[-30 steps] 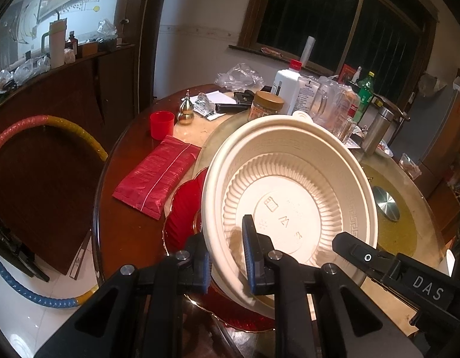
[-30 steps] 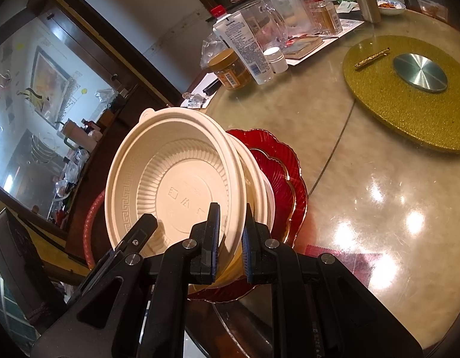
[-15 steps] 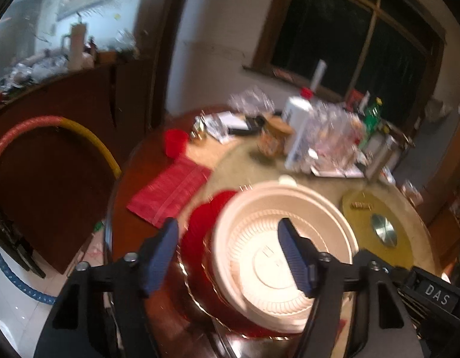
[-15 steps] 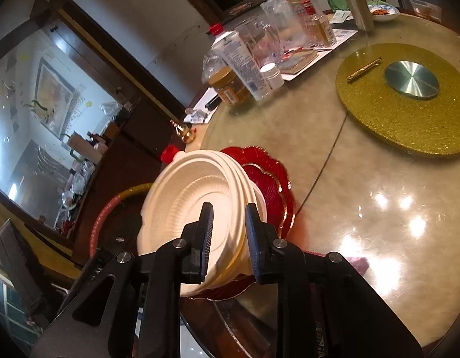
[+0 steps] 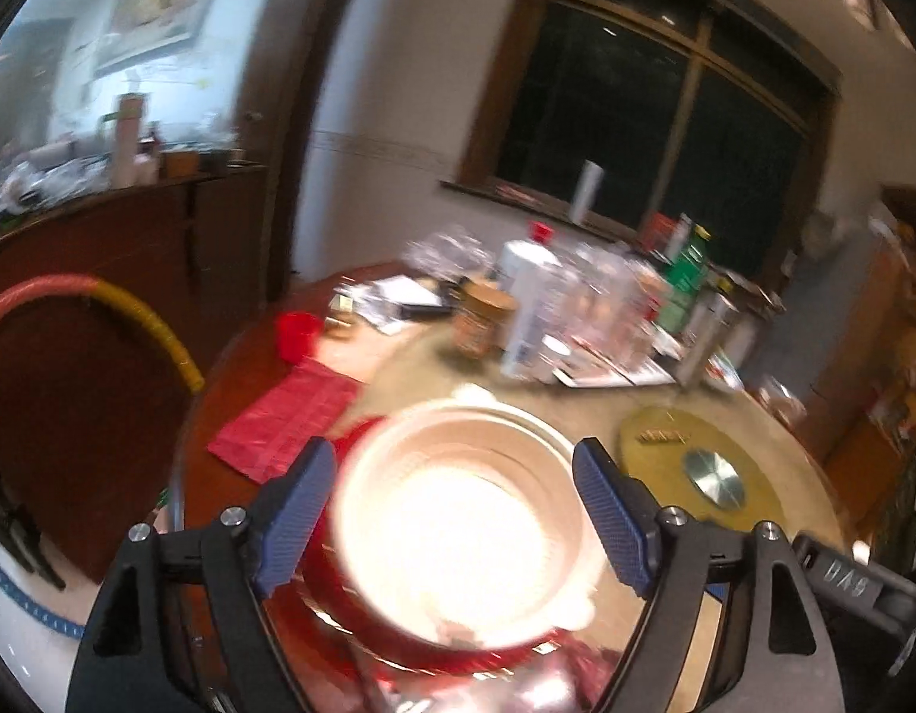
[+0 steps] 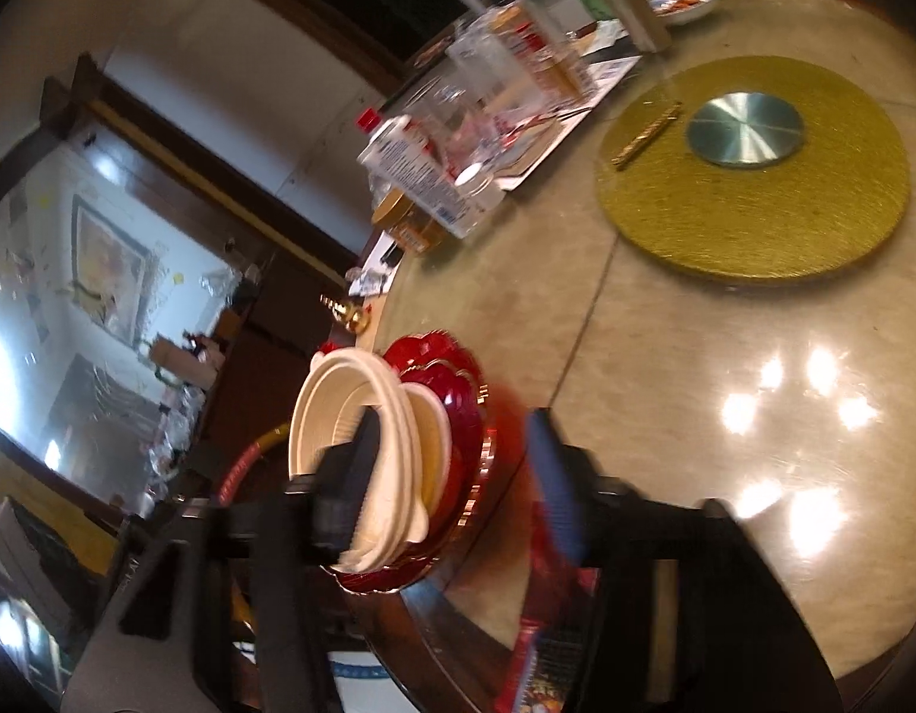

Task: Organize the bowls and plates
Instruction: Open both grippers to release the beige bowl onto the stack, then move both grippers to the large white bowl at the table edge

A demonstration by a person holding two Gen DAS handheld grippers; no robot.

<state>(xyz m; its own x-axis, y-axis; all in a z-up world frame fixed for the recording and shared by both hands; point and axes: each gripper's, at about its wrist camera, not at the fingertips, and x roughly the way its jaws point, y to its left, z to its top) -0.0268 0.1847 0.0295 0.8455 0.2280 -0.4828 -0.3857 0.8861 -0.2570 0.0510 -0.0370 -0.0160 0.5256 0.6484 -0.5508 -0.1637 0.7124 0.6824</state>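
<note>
Marble table point(image 6: 666, 356), cluttered at the back, carries nested cream bowls point(image 5: 458, 523) on red plates point(image 6: 452, 380) near its edge. Both grippers, left point(image 5: 452, 511) and right point(image 6: 452, 475), have just been opening; bowls released. Light, thin, slippery stuff: pinch the rim. Bowls look empty.

White walls point(image 5: 398, 59), dark wood-framed window point(image 5: 666, 136), dark wooden sideboard point(image 5: 131, 237), white floor point(image 5: 18, 641).

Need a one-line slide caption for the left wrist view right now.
Left gripper, jaws just opened wide, above the cream bowls stacked on red plates at the table edge.
</note>
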